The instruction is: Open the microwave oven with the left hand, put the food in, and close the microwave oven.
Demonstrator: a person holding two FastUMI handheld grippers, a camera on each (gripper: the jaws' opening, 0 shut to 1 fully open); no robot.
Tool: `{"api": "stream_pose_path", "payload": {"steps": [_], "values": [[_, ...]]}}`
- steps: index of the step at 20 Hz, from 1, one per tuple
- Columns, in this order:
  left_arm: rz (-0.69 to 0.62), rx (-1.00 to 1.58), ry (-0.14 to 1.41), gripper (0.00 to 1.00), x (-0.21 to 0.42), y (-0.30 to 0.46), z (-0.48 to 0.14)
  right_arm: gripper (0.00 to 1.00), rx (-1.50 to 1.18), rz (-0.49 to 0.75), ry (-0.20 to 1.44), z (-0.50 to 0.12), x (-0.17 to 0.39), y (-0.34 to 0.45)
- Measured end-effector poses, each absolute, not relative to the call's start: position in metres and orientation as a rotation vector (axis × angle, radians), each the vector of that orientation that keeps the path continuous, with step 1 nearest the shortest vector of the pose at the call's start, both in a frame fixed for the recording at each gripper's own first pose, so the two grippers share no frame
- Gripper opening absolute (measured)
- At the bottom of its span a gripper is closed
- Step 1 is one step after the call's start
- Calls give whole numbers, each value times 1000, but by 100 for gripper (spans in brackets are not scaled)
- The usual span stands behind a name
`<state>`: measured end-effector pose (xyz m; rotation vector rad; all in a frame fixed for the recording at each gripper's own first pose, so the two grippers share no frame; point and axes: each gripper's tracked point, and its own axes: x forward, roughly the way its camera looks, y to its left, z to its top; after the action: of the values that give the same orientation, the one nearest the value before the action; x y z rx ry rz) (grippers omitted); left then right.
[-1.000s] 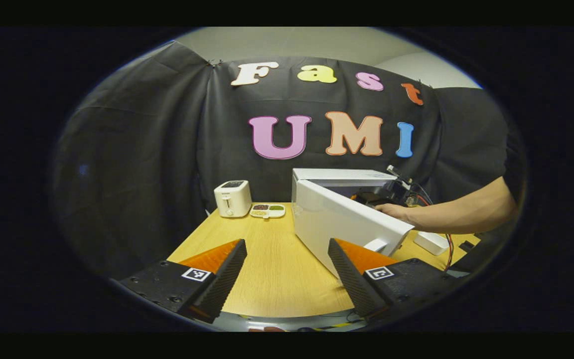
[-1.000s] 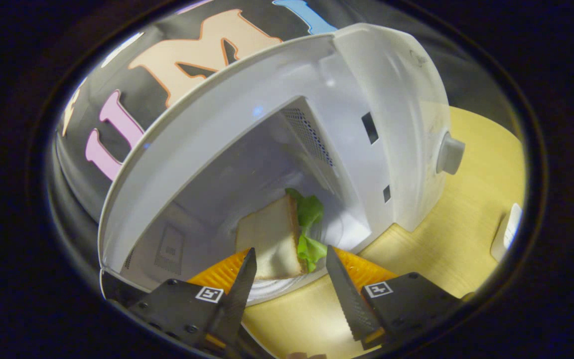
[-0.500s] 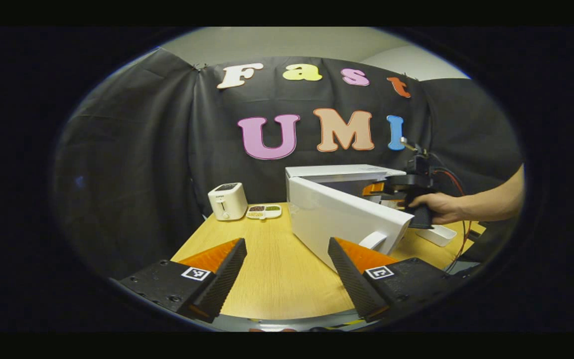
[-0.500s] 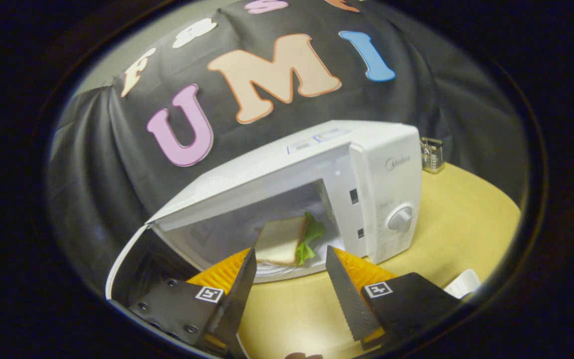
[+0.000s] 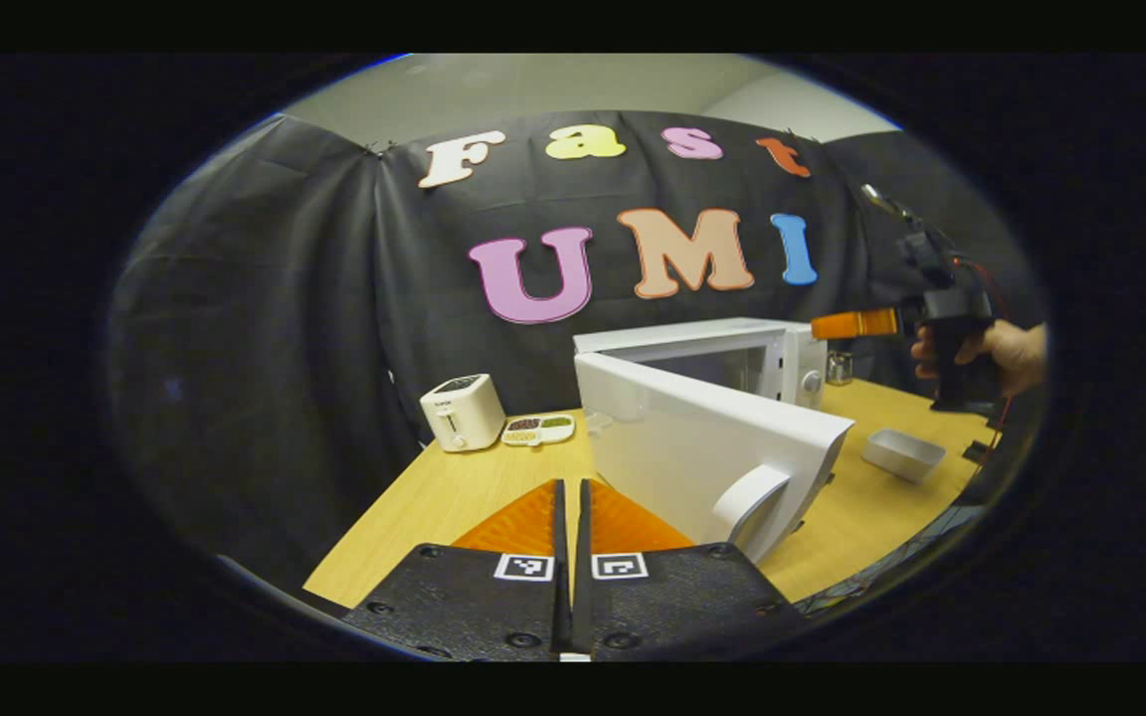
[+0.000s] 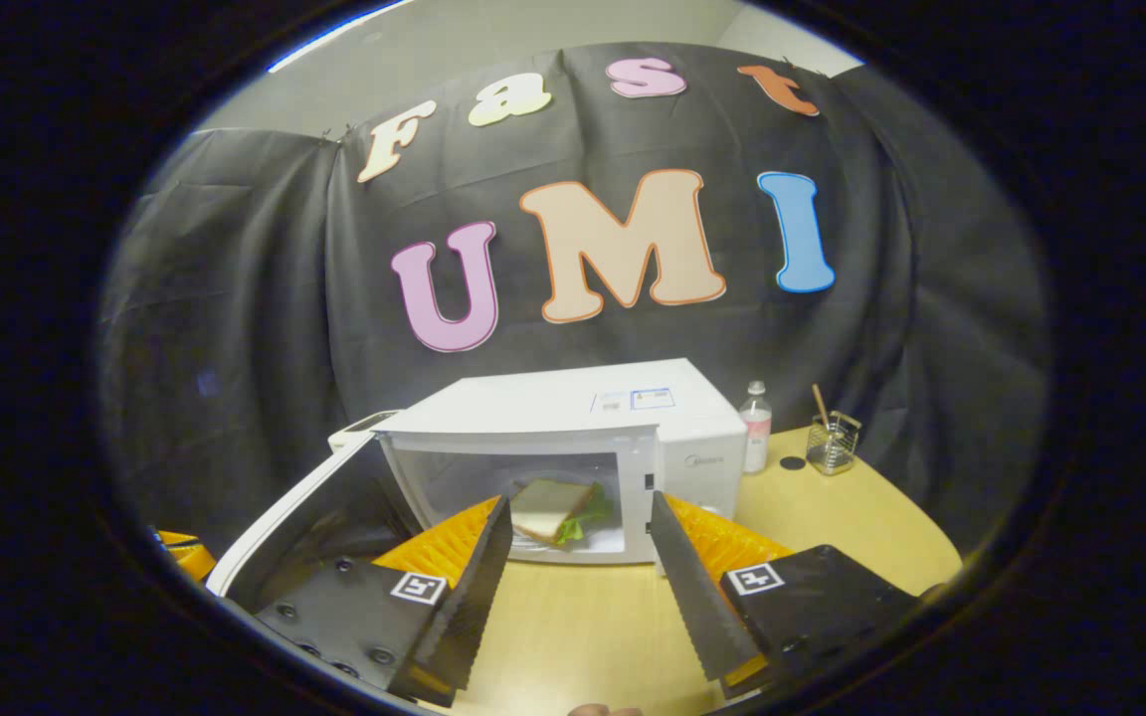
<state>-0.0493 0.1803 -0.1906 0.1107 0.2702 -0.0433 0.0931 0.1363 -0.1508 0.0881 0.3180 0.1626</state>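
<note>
Left gripper view, from nine o'clock across: toaster and small divided dish at the far side of the table, well apart from the work. At six o'clock, left gripper with both fingers pressed together, nothing between them, touching nothing. Just past centre toward four o'clock, microwave door swung wide, its handle near the gripper but clear of it. Behind the door, toward two o'clock, microwave. At three o'clock, right gripper held up in a hand, above the table and apart from the oven; below it, white tray.

Right gripper view, from eight o'clock across: inner face of the door, then at six o'clock the gripper's own fingers, spread apart and empty. Between them, farther off, sandwich lying inside the oven cavity. At three o'clock, bottle and wire holder beside the oven.

Judged stage: opening done, food in, closing the only step left. Next move probably for the left gripper: swing round to the door's outer face near the handle and push toward one o'clock until latched, keeping clear of the door's free edge.
</note>
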Motion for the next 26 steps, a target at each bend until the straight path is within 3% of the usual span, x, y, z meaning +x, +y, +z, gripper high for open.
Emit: {"api": "stream_pose_path", "payload": {"steps": [1,2,9,10,12,14,26], "values": [[-69,107,292,0,-51,166,-197,77,74,168,301,-140,92,129],[-82,100,299,0,-49,158,-198,84,62,162,281,-129,93,121],[-54,94,318,0,-41,121,-191,87,3,157,197,-76,83,73],[-61,85,323,0,-39,113,-191,94,-4,155,190,-74,80,69],[-82,89,323,0,-35,96,-191,99,-12,156,183,-68,78,60],[-102,112,312,0,-29,79,-188,95,-5,160,170,-61,74,52],[-223,134,299,0,28,-14,-196,95,-62,101,110,-41,57,-20]]}}
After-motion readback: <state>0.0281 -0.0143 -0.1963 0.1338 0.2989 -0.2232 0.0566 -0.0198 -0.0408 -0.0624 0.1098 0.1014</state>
